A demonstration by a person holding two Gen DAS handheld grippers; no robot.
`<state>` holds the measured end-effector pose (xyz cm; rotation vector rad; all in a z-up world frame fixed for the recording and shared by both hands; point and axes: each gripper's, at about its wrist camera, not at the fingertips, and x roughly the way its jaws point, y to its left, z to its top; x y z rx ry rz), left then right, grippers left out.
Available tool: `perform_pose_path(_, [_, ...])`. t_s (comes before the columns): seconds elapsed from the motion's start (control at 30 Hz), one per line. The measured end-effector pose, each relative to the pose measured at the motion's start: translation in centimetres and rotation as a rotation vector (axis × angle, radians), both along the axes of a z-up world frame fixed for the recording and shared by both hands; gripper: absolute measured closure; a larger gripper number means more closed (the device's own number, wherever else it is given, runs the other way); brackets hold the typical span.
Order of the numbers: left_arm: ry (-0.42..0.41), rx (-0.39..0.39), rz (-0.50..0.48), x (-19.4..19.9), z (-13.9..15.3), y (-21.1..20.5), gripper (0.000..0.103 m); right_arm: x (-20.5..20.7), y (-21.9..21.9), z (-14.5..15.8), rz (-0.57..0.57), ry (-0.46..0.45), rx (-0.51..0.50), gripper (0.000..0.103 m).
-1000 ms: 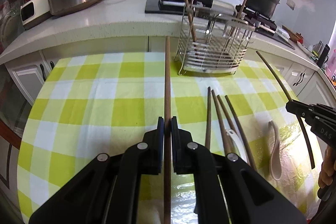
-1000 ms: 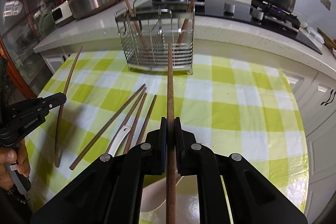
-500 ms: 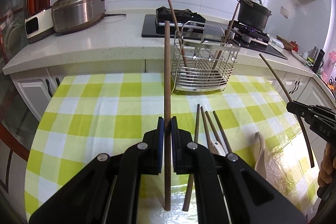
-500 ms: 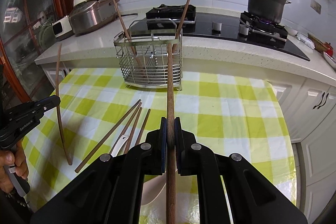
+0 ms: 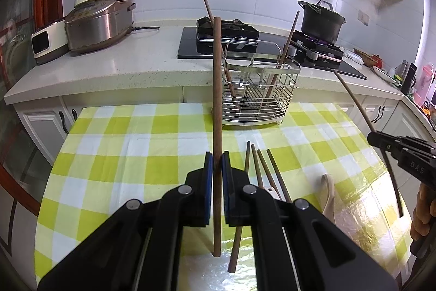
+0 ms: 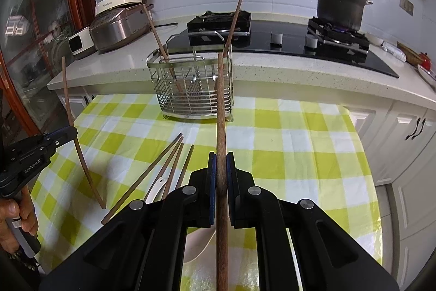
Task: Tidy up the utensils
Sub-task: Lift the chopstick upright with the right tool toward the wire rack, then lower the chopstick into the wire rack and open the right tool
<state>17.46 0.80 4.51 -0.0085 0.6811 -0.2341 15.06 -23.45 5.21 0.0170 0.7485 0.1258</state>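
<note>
the left gripper [image 5: 217, 162] is squeezed tight on a brown chopstick [image 5: 217, 89]. in the left view this stick runs straight up the middle of the frame, and its low end hangs above the yellow and white checked cloth on the surface [image 5: 130, 149]. the right gripper [image 6: 221, 162] is also squeezed tight on a second brown chopstick [image 6: 221, 113], which runs up the middle of the right view. each gripper shows at the edge of the other's view, with its stick looking thin and bent: the right gripper at the right edge of the left view, the left gripper at the left edge of the right view, with a hand [image 6: 13, 217] under it.

just past the grippers, four more chopsticks [image 5: 260, 168] lie loose on the cloth, close together, in the lower middle of the left view. a white spoon [image 5: 328, 192] lies just to their right. another white spoon peeks out among the sticks.

further back, near the far edge of the cloth, stands a shiny wire basket [image 5: 257, 97]. two chopsticks already lean inside it, one at the left end and one at the right end.

behind the surface is a white kitchen counter. a rice cooker [image 5: 98, 23] sits at the upper left, and a black pot [image 5: 321, 21] sits on a stove at the upper right.
</note>
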Motion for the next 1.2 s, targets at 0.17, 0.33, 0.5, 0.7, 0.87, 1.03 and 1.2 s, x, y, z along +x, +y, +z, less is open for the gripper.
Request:
perform_pose_path(0.17, [-0.001,-0.002,-0.004,0.0,-0.1,0.0,0.096,0.7,0.0,-1.6,0.017,0.06,0.015,0.094])
perform_pose_path(0.33, [0.0,-0.001,-0.002,0.0,0.0,0.0,0.096,0.9,-0.1,-2.0,0.011,0.065,0.016,0.094])
perform_pose_path(0.5, [0.0,-0.004,-0.002,0.1,0.0,-0.1,0.096,0.5,0.1,-1.1,0.016,0.042,0.003,0.094])
perform_pose_path(0.7, [-0.019,-0.007,-0.01,0.0,0.7,-0.1,0.096,-0.3,-0.1,0.5,0.009,-0.002,-0.002,0.094])
perform_pose_path(0.87, [-0.049,-0.008,-0.021,0.2,2.0,-0.6,0.096,-0.3,-0.2,2.0,0.002,-0.061,-0.007,0.094])
perform_pose_path(1.03, [-0.087,-0.015,-0.037,0.8,4.0,-1.2,0.096,0.9,-0.2,4.0,-0.022,-0.135,-0.015,0.094])
perform_pose_path(1.2, [-0.147,-0.015,-0.047,2.2,7.0,-2.0,0.096,3.1,-0.3,6.5,-0.062,-0.237,-0.002,0.094])
